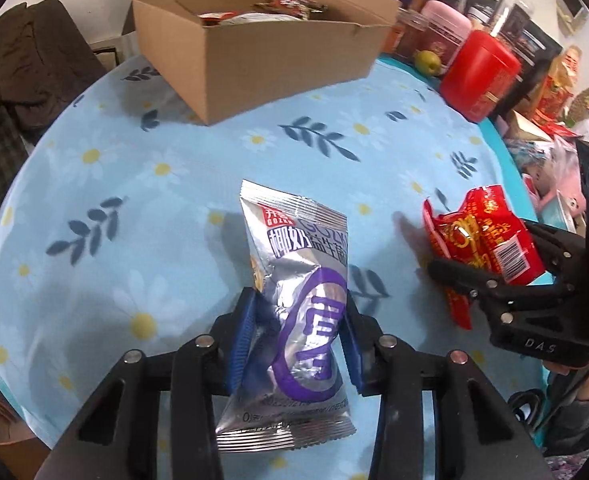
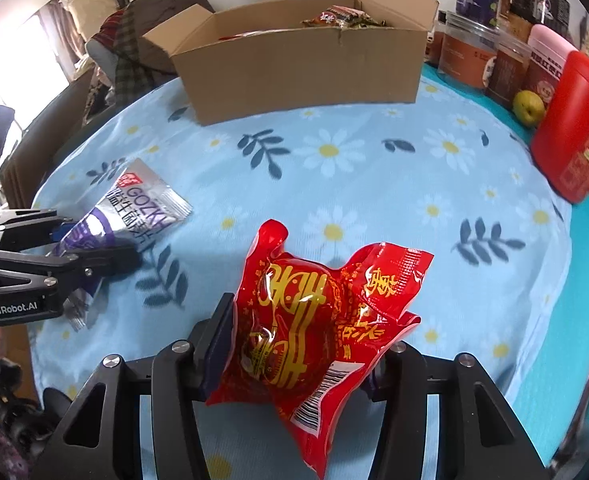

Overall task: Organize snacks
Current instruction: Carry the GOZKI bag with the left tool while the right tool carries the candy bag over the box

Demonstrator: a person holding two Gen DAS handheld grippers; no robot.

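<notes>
Left tool point(image 1: 300, 340) pinches silver packet point(image 1: 294, 280), right tool point(image 2: 298, 356) red packet point(image 2: 314, 320) (open cloth point(image 2: 374, 184) before box point(image 2: 302, 64)).

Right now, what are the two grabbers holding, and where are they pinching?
The left gripper pinches the silver snack packet across its lower middle. The right gripper pinches the red snack packet across its middle.

Both cams sit on the grippers, looking forward along the fingers and steeply down at the blue daisy tablecloth point(image 1: 142, 184), close range, fisheye. Left wrist view: own fingers at bottom, right gripper point(image 1: 490, 264) at the right edge. Right wrist view: mirror case, left gripper point(image 2: 94, 248) at the left edge. Shared: tablecloth, open cardboard box point(image 1: 262, 56) point(image 2: 302, 68) at the far side, red canister point(image 1: 478, 76) point(image 2: 574, 136), green fruit point(image 1: 428, 62) point(image 2: 528, 107).
</notes>
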